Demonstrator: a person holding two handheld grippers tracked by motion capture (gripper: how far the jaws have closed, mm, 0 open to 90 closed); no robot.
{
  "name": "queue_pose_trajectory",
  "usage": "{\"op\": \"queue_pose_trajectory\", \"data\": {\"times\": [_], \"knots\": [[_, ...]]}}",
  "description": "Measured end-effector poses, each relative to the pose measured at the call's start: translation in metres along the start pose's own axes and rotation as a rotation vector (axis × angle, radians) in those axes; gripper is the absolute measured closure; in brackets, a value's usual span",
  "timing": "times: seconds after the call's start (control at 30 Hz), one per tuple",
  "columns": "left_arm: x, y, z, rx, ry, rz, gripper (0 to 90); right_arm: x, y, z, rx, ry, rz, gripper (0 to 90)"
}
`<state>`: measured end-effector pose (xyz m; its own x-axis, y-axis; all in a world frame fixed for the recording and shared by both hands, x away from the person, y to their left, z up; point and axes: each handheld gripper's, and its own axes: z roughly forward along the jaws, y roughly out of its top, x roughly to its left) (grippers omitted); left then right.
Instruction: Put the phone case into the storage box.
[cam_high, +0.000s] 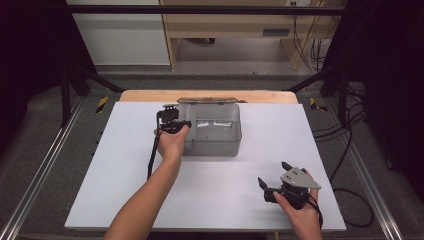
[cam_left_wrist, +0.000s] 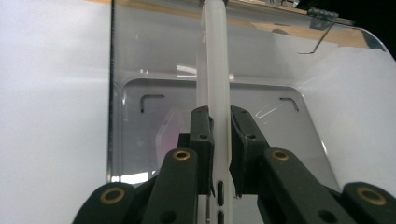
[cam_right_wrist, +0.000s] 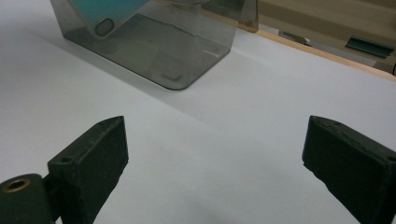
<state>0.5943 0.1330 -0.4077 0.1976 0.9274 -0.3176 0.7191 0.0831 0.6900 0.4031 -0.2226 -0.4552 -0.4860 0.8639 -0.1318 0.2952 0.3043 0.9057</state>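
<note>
Phone case (cam_left_wrist: 214, 84) (translucent, edge-on) is clamped by left gripper (cam_left_wrist: 220, 123) over clear plastic bin (cam_high: 212, 127); right gripper (cam_right_wrist: 212, 163) is rested w/ jaws apart on white tabletop (cam_high: 270, 145).

I work in a lab or test room. My white table (cam_high: 125, 190) stands inside a black metal frame (cam_high: 70, 85), with rails (cam_high: 30, 190) on the grey floor, loose cables (cam_high: 350, 150) beside it, and plain wooden furniture (cam_high: 225, 30) behind.

Black hand-held gripper (cam_high: 272, 179), grey plate, seemingly brass rivets.
</note>
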Motion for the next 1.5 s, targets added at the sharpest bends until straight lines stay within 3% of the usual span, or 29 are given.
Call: {"op": "queue_pose_trajectory", "data": {"times": [1.1,1.33,1.5], "knots": [[0.0090,0.0053,0.0023,0.026,0.033,-0.020,80.0,0.0019,-0.0036,0.0050,0.046,0.026,0.005,7.0],[0.0089,0.0060,0.0001,0.034,0.038,-0.008,80.2,0.0031,-0.0040,0.0062,0.056,0.036,0.004,7.0],[0.0056,0.0063,0.0025,0.040,0.062,0.044,79.0,0.0041,-0.0043,0.0074,0.063,0.042,0.005,6.9]]}}
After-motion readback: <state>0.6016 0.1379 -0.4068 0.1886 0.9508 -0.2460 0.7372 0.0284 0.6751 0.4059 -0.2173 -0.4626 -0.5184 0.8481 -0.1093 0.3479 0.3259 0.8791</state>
